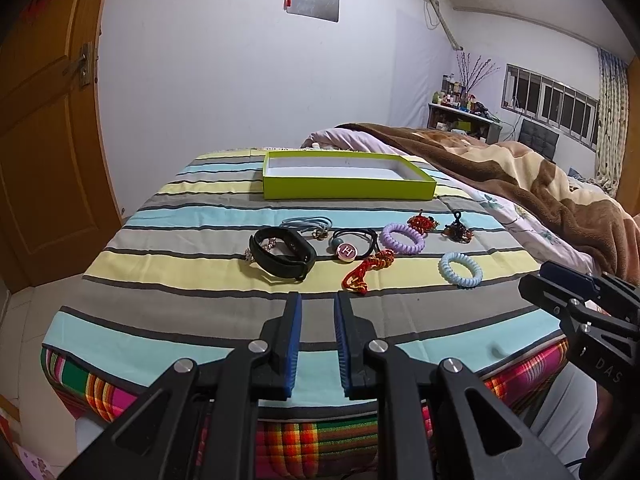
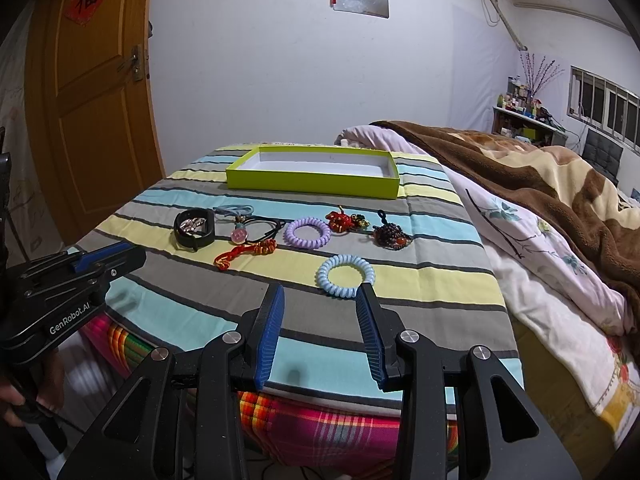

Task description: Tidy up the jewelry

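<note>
While nothing has yet been gripped, the task is judged to be at its very start, with every piece lying loose on the striped cloth (image 2: 192, 300) and the green box (image 2: 312, 188) seen bare inside. Nearest, the right claw (image 2: 322, 292) is held spread wide and empty, its fingertips just short of the pale blue coil band (image 2: 346, 275), which is the closest piece to it. The left claw (image 1: 318, 300) is held with a narrower gap, also empty, and is pointed toward the red knotted cord (image 1: 366, 270). Farther on, a row is laid out across the surface: the black wristband (image 1: 282, 254), a black cord with a round pink charm (image 1: 347, 251), the purple coil band (image 1: 402, 238), a red beaded knot (image 1: 421, 223) and a dark beaded ornament (image 1: 458, 232). Beyond these, well apart, the box is set near the far edge. For the next move, a short advance and descent of the right claw around the blue band's rim would be called for, then a closing and a carry over the row to the box.
</note>
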Motion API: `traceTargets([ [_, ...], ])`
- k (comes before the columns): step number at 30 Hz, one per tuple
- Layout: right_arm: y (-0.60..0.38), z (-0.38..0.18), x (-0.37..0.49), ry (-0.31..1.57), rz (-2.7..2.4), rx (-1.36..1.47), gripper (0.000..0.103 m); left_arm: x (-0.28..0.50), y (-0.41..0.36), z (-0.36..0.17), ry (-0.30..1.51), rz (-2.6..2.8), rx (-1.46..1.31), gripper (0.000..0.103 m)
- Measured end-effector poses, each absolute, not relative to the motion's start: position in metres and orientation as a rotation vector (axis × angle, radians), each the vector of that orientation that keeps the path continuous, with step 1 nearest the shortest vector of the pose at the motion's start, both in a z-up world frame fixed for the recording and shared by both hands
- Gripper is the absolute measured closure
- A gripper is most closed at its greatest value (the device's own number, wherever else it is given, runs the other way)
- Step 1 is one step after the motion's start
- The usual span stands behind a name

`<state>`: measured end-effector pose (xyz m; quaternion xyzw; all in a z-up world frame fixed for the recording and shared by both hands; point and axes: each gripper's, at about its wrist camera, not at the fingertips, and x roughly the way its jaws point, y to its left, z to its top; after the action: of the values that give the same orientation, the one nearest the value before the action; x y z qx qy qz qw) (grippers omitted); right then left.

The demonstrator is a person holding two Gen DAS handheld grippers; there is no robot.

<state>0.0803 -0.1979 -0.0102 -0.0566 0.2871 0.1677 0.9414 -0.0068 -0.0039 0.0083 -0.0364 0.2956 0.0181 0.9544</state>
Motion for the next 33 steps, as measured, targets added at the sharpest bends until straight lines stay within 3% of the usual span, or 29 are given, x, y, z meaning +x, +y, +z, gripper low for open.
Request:
traceTargets([
  [33, -0.1973, -0.0094, 0.0815, 0.581, 0.34, -0.118, 0.065, -0.0064, -0.0044, 0.0054, 0.604, 0.036, -0.074, 0.086],
])
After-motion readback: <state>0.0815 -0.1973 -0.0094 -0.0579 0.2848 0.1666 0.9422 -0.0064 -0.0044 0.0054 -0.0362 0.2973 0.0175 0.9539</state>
